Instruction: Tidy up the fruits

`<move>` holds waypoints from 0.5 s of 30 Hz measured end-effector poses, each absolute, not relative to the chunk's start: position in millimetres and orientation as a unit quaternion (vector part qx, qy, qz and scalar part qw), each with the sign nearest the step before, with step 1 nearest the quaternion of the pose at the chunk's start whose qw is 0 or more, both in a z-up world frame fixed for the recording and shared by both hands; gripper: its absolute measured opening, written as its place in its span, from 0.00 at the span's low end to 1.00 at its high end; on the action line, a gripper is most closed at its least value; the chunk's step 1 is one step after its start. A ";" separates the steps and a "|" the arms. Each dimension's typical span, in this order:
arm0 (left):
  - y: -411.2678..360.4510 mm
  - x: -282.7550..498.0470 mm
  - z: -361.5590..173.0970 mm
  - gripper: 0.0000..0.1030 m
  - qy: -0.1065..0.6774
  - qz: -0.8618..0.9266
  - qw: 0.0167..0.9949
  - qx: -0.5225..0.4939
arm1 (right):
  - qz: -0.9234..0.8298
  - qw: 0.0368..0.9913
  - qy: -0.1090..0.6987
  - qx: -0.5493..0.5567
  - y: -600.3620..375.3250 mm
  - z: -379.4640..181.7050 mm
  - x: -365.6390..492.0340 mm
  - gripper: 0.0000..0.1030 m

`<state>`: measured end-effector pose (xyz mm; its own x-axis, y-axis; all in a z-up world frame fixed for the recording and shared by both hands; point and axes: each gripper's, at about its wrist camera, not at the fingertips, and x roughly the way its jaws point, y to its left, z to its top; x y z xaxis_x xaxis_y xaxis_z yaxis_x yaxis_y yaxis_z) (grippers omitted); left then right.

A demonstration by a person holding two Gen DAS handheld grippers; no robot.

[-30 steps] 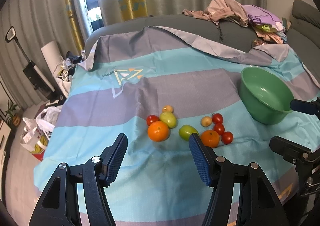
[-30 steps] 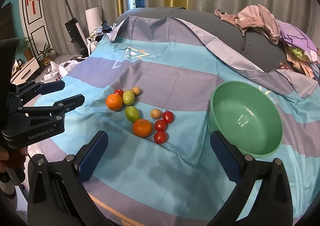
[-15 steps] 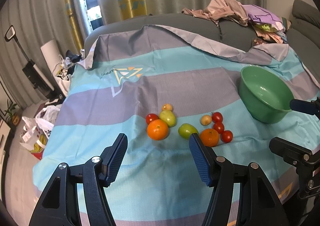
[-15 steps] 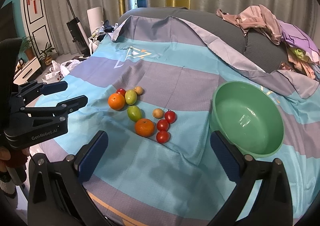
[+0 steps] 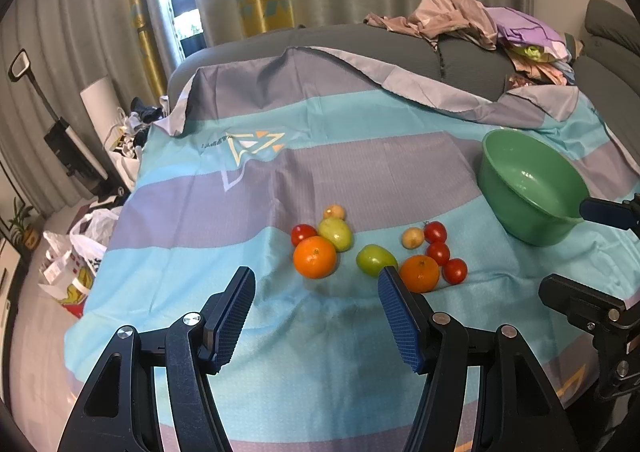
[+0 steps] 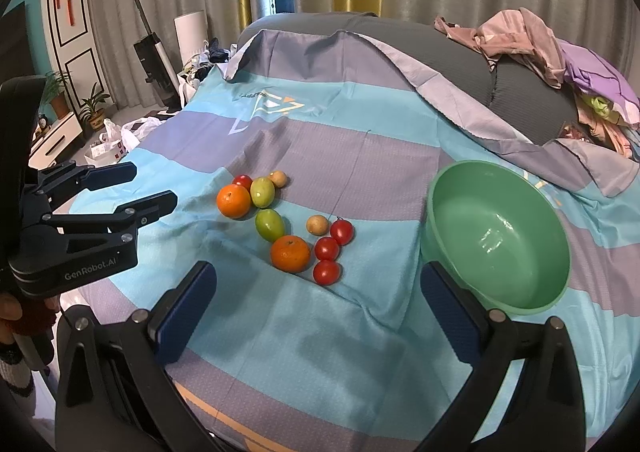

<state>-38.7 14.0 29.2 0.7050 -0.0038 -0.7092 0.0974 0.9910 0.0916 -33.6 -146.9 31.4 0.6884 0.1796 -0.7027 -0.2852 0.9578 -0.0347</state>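
Note:
Fruit lies loose on a blue and grey striped cloth (image 5: 360,352). On the left of the cluster sit an orange (image 5: 315,257), a green fruit (image 5: 335,234), a tomato (image 5: 303,233) and a small tan fruit (image 5: 334,211). On the right sit a second orange (image 5: 419,273), a green fruit (image 5: 376,259), a tan fruit (image 5: 413,237) and three tomatoes (image 6: 327,248). An empty green bowl (image 6: 500,236) stands to their right. My left gripper (image 5: 315,292) hovers open, short of the left orange. My right gripper (image 6: 316,292) is open and empty, near the bowl.
A pile of clothes (image 5: 480,20) lies on the grey sofa back behind the cloth. Plastic bags (image 5: 80,244) and a stick vacuum (image 6: 152,48) are on the floor at the left. The cloth's near edge drops off just below both grippers.

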 end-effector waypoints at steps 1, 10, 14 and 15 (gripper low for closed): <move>14.3 -38.2 29.8 0.62 0.383 -0.028 0.921 0.061 | 0.127 0.916 0.374 -0.071 -146.7 31.3 -33.7 1.00; 21.4 -33.4 16.9 0.62 0.401 -0.053 0.914 0.029 | 0.130 0.909 0.391 -0.059 -147.5 22.0 -29.6 1.00; 31.6 -28.0 1.5 0.62 0.425 -0.100 0.899 -0.028 | 0.141 0.900 0.410 -0.037 -149.4 7.1 -23.7 0.99; 33.2 -26.1 -1.1 0.62 0.431 -0.106 0.895 -0.038 | 0.141 0.896 0.419 -0.034 -149.9 2.9 -21.0 0.99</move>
<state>-26.1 33.2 -1.1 0.6058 -0.2227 -0.7638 0.1569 0.9746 -0.1597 -21.0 -149.9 2.9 0.6092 0.2241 -0.7607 -0.2808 0.9580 0.0574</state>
